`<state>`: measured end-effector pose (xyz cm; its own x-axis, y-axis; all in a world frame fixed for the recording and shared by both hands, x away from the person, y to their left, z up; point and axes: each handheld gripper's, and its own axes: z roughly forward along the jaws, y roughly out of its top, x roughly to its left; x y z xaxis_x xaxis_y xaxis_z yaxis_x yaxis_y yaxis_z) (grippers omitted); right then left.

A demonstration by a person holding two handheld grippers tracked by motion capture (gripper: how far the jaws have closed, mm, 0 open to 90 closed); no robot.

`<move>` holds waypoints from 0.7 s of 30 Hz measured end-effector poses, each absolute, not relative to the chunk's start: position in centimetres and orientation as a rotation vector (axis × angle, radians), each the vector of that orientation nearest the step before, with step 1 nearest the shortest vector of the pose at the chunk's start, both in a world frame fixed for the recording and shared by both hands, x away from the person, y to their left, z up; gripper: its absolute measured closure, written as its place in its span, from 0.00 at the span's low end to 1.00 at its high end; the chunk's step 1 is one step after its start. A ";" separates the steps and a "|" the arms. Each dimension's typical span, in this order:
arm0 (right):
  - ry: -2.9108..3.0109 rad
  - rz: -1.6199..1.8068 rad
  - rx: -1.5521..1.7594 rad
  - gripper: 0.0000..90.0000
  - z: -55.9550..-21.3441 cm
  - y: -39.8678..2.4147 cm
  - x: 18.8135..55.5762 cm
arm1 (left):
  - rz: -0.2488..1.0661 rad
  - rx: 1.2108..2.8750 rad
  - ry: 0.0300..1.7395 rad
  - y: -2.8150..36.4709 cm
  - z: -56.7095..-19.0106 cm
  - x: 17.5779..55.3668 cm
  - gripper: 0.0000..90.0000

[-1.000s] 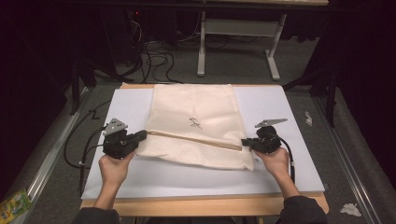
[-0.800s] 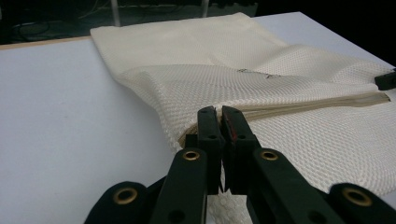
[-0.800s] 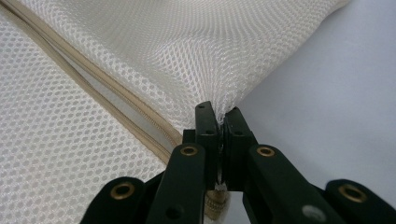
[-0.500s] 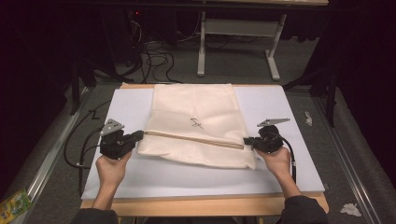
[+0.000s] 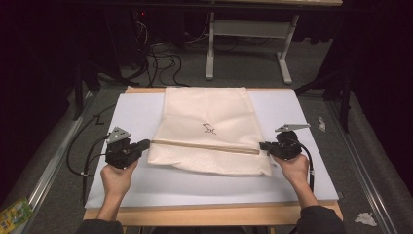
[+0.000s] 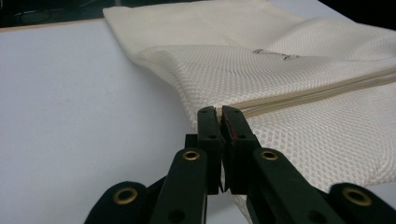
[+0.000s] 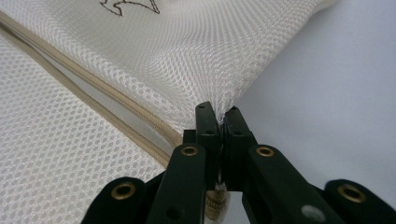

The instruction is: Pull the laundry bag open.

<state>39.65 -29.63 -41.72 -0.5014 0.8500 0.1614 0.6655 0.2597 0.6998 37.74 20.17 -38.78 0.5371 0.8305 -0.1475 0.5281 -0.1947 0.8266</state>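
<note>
Two claws pinch one cream mesh bag (image 5: 209, 126) lying flat mid-bench, its far edge at the bench's (image 5: 141, 112) far edge: the left claw (image 5: 145, 144) is clamped tight on the left end of the zipper seam (image 5: 204, 146), the right claw (image 5: 263, 145) equally tight on the right end. It looks light, limp and snag-prone, so the stiffer seam ends seem the best hold. The bag's contents, the slider's position and the small dark emblem (image 5: 209, 129) cannot be made out.
</note>
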 end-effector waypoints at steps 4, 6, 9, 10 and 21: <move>2.274 1.079 1.390 0.99 -41.4 -29.6 39.4 | 0.411 1.856 1.108 20.3 -38.8 37.6 0.97; 2.265 1.088 1.399 0.99 -41.4 -29.8 39.2 | 0.410 1.864 1.100 20.2 -38.9 37.4 0.97; 2.258 1.097 1.397 0.99 -41.3 -29.9 39.1 | 0.396 1.876 1.103 20.3 -39.2 37.5 0.97; 2.257 1.105 1.396 0.99 -41.2 -30.0 39.0 | 0.389 1.885 1.109 20.3 -39.5 37.6 0.97; 2.235 1.116 1.408 0.99 -41.2 -30.4 38.7 | 0.369 1.904 1.101 19.8 -40.3 37.6 0.97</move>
